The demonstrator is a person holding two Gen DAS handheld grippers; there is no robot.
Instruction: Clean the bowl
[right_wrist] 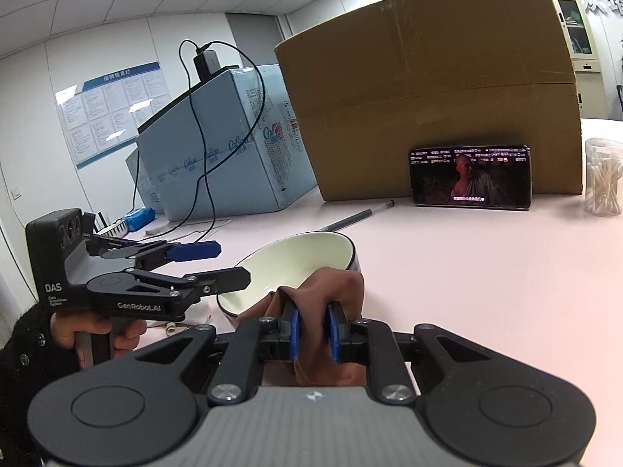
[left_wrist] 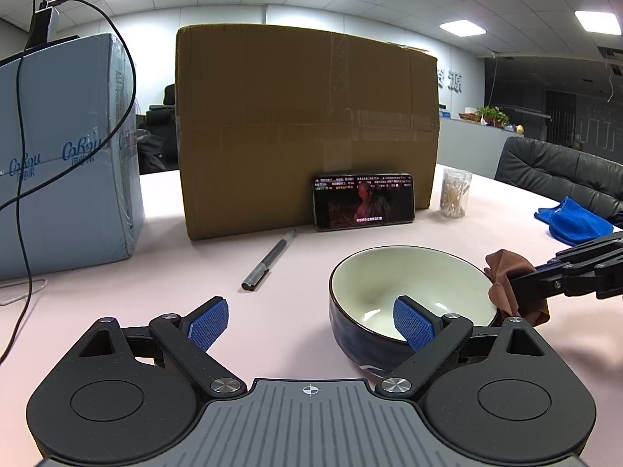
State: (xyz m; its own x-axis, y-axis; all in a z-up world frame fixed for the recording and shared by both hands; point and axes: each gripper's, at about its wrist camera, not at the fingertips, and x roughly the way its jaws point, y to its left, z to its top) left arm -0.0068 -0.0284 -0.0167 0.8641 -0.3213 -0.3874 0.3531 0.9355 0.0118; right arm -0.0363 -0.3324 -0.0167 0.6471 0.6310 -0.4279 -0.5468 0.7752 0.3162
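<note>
A bowl (left_wrist: 409, 292), dark blue outside and cream inside, stands on the pink table; it also shows in the right wrist view (right_wrist: 296, 260). My left gripper (left_wrist: 311, 323) is open, its right finger reaching over the bowl's near rim and its left finger outside; it shows from the side in the right wrist view (right_wrist: 218, 264). My right gripper (right_wrist: 313, 330) is shut on a brown cloth (right_wrist: 331, 288), held at the bowl's rim. The cloth (left_wrist: 510, 276) and that gripper (left_wrist: 518, 284) show at the bowl's right edge in the left wrist view.
A big cardboard box (left_wrist: 303, 124) stands behind, a phone (left_wrist: 364, 201) playing video leaning on it. A grey pen (left_wrist: 268, 260) lies left of the bowl. A light-blue carton (left_wrist: 62, 155) with cables is at left. A cotton-swab jar (left_wrist: 454, 192) and blue cloth (left_wrist: 572, 220) are at right.
</note>
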